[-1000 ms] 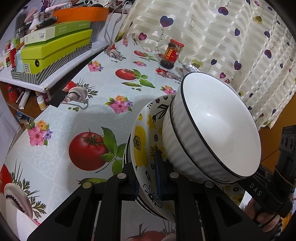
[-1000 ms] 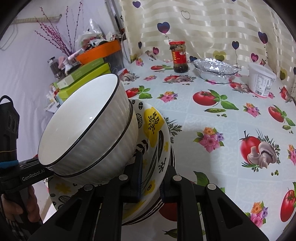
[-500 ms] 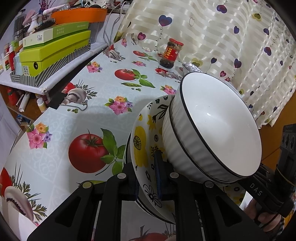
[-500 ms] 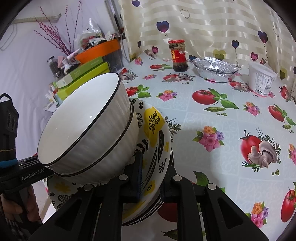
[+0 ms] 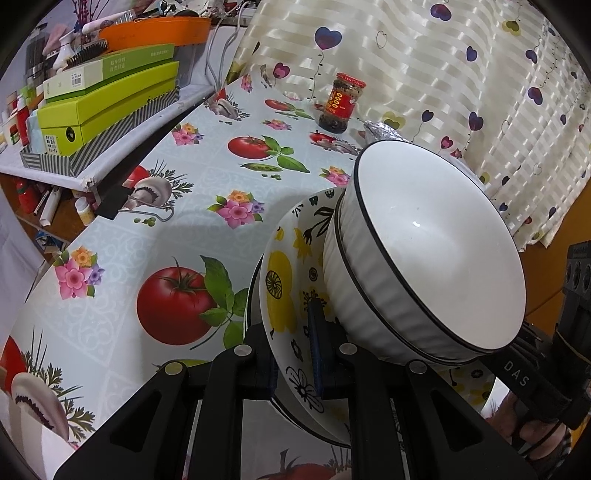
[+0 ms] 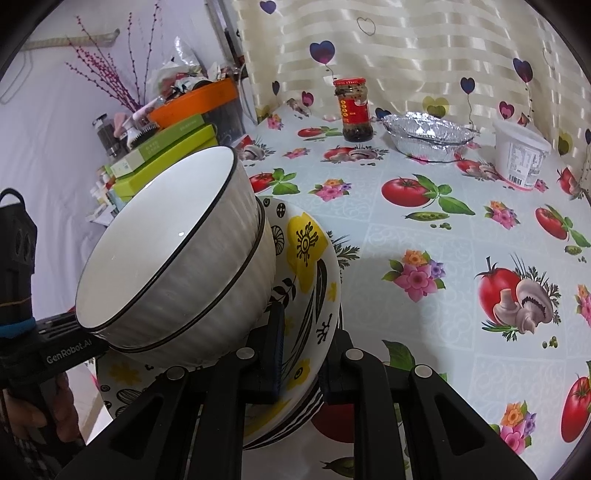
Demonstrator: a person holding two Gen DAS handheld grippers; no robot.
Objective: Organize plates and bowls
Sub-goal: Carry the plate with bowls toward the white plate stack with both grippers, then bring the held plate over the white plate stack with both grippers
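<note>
A stack of plates, the top one white with yellow and black flowers (image 5: 288, 295) (image 6: 314, 266), carries two nested white ribbed bowls with black rims (image 5: 436, 258) (image 6: 177, 251). My left gripper (image 5: 295, 354) is shut on the plates' rim on one side. My right gripper (image 6: 299, 354) is shut on the rim on the opposite side. The stack is held above the table and tilts in both views. A striped plate (image 6: 295, 424) shows under the flowered one.
The table has a tomato-print cloth (image 6: 443, 229). At its far side stand a sauce jar (image 6: 352, 110), a foil tray (image 6: 424, 133) and a white tub (image 6: 521, 155). Green boxes (image 5: 107, 96) and an orange basin (image 5: 155, 29) sit on a shelf at the left.
The stack and both grippers have shifted very slightly; the grips are unchanged.
</note>
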